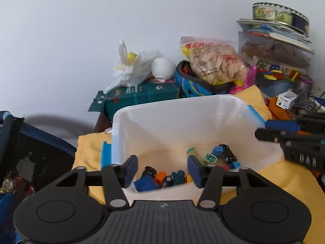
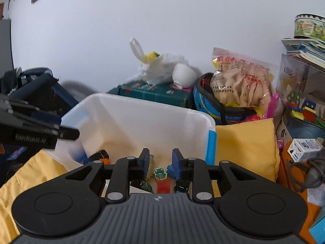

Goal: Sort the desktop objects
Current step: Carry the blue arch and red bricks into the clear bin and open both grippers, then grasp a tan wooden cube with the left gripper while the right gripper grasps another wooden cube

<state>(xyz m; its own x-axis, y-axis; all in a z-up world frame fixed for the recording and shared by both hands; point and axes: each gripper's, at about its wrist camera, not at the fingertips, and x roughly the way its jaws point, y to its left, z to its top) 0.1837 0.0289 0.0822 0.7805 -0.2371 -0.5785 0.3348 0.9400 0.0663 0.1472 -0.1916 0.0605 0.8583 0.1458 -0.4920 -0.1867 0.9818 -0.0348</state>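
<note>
Seen from your left wrist, the left gripper [image 1: 161,169] hangs over the near wall of a translucent white bin [image 1: 178,109], its blue pads spread wide with nothing between them. In the bin's bottom lie the small toys [image 1: 215,158]: a black toy car [image 1: 228,154], blue and orange blocks, and a green frog sticker [image 1: 211,158]. At the right edge your right gripper [image 1: 262,135] reaches toward the bin's rim, letters on its black side too blurred to read with confidence. Behind the bin stand a dark green box [image 1: 142,96], a white plastic bag [image 1: 132,69] and a snack bag [image 1: 215,63] with red print that will not resolve. From your right wrist, the right gripper [image 2: 158,163] sits above the same bin, pads narrowly parted and holding nothing, the frog sticker showing through the gap. Your left gripper [image 2: 69,133] enters at left, its side marked "GenRobot.AI". A yellow cloth [image 2: 245,142] lies under and beside the bin; a patterned tin [image 2: 309,26] tops a stack of books at far right.
</note>
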